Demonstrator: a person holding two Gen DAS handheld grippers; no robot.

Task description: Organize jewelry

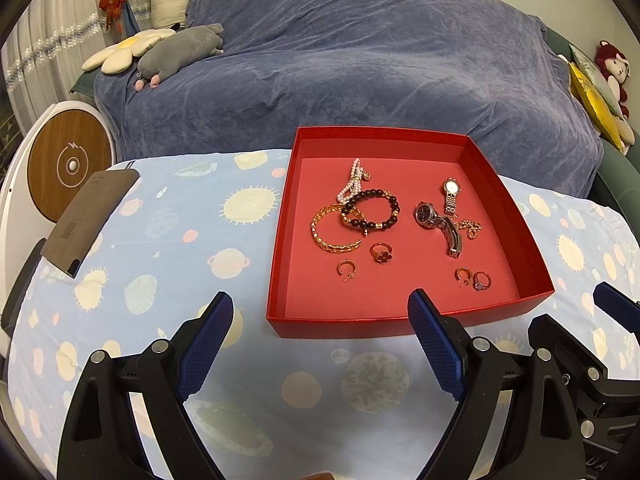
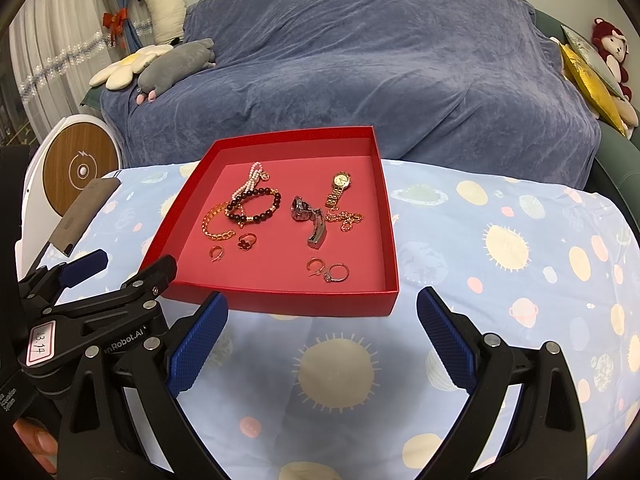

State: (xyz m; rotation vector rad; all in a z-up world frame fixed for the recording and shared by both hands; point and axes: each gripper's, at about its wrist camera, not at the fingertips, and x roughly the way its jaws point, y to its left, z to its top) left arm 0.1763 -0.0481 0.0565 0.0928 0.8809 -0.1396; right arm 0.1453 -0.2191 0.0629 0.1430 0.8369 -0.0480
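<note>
An open red box (image 1: 400, 136) (image 2: 296, 136) sits on the space-print cloth. Its left half holds a pearl bracelet (image 1: 352, 184), a black bead bracelet (image 1: 372, 208), a gold bangle (image 1: 332, 232), a flower ring (image 1: 382, 254) and a hoop earring (image 1: 345, 269). To the right lie a gold watch (image 1: 451, 196), a dark watch (image 1: 438, 224), a gold chain (image 1: 470, 228), another hoop earring (image 2: 316, 266) and a stone ring (image 2: 338, 272). My left gripper (image 1: 320, 300) and right gripper (image 2: 322, 298) hover side by side before the box's near wall, both open and holding nothing.
A dark grey flat case (image 1: 92, 216) lies at the table's left edge. Beyond it stands a round white device with a wooden face (image 1: 68, 164). A sofa under a blue blanket (image 1: 360, 60), with plush toys at both ends, runs behind the table.
</note>
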